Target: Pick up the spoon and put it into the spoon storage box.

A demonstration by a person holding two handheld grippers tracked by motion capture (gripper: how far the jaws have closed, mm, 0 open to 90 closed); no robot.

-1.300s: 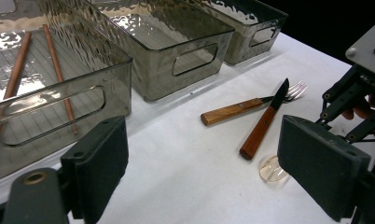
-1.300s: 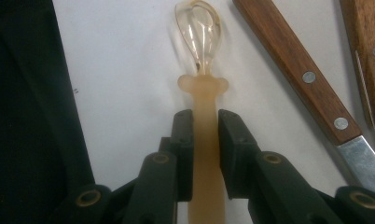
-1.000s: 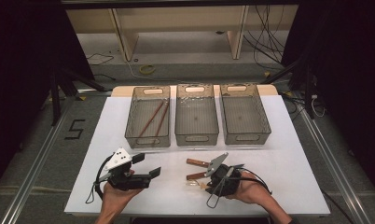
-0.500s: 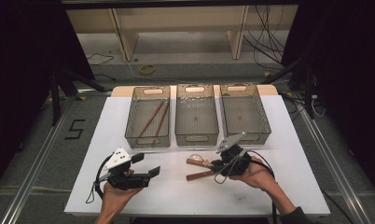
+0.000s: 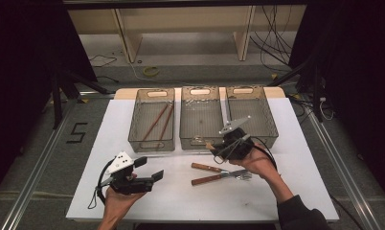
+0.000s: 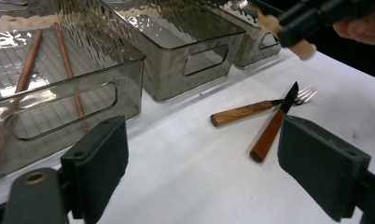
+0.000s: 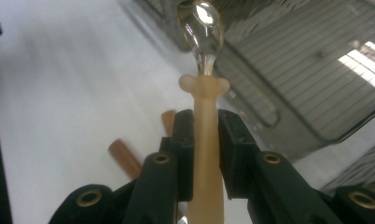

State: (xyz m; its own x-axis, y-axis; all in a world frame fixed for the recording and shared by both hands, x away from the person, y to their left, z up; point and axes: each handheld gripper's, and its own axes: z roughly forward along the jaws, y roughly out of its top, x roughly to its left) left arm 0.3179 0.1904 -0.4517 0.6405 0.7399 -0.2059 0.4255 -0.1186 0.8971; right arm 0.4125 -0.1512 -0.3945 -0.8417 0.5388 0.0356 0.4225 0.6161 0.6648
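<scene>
Sorting cutlery into three bins, mid-run. Right gripper (image 5: 218,148) is clamped on a spoon (image 7: 205,60): pale beige handle pinched betw. the two black jaws, shiny bowl pointing away toward the bins. In the high view this gripper is lifted off the table, just in front of the middle bin (image 5: 201,118), near its front wall. Left gripper (image 5: 147,170) rests low at the near-left of the table, jaws wide apart w/ nothing betw. them, facing the leftover pieces.

Done, judging by what lies where: two brown chopsticks (image 5: 158,122) lie in the left bin (image 5: 152,120). Middle bin looks empty; right bin (image 5: 257,115) shows no contents I can make out. Spoon is picked but not yet dropped; which bin it's headed for can't be told.

Left to do: wood-handled knife (image 6: 273,126) and wood-handled fork (image 6: 258,110) are on the table, crossing each other near the blades/tines, just in front of the right hand (image 5: 257,165).

Surface & room: white tabletop (image 5: 133,201), wooden edge showing behind the bins. Bins are smoky transparent plastic w/ cut-out handles, set side by side across the far half. Floor is grey, w/ a "5" (image 5: 77,132) marked in tape at left, metal rails either side, loose cables and a yellow ring of tape or cord beyond the table. Pale wooden shelving at back; surroundings dark.
</scene>
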